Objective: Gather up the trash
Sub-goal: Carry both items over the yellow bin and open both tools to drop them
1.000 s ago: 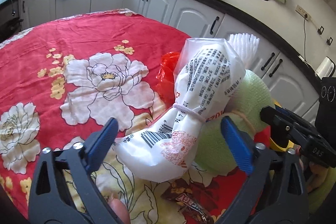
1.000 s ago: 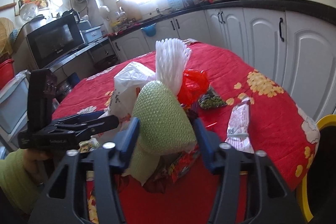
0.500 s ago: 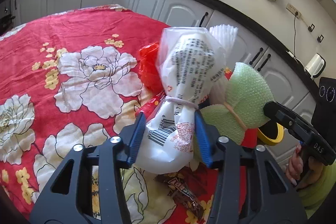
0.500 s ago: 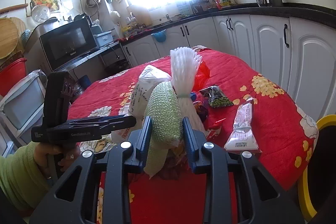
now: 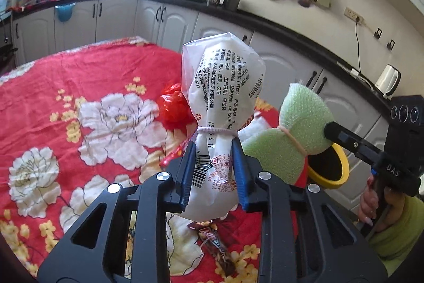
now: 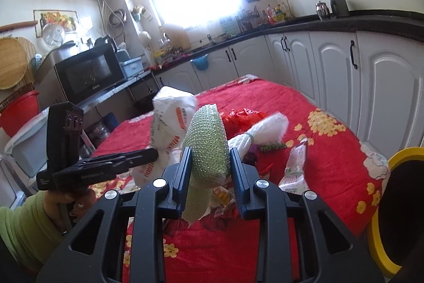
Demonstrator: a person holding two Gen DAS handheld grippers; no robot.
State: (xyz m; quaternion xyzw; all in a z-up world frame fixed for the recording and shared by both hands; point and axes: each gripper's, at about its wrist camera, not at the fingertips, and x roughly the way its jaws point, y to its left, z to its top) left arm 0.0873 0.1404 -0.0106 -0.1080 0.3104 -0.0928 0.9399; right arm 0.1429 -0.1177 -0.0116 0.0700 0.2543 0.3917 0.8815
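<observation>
My left gripper (image 5: pixel 213 145) has its jaws closing, and its blue pads press on the lower half of a white printed plastic bag (image 5: pixel 225 86) tied with a rubber band. The bag stands upright, raised above the red floral tablecloth (image 5: pixel 79 86). To its right a green bubble-wrap bundle (image 5: pixel 299 110) is held by my right gripper (image 5: pixel 330 129). In the right wrist view that gripper (image 6: pixel 209 153) is shut on the green bubble wrap (image 6: pixel 208 139), clear of the table. The white bag (image 6: pixel 169 118) and left gripper (image 6: pixel 151 154) are just to its left.
On the cloth lie a crumpled red plastic bag (image 5: pixel 173 108), a white foam net (image 6: pixel 267 126), a white-green packet (image 6: pixel 294 166) and a brown snack wrapper (image 5: pixel 214 246). A yellow-rimmed bin (image 6: pixel 384 230) stands off the table's right edge. White cabinets run behind.
The left jaws went from wide open to pinching the white bag. The right jaws tightened on the bubble wrap. Both bundles rose off the table; the foam net now lies flat.
</observation>
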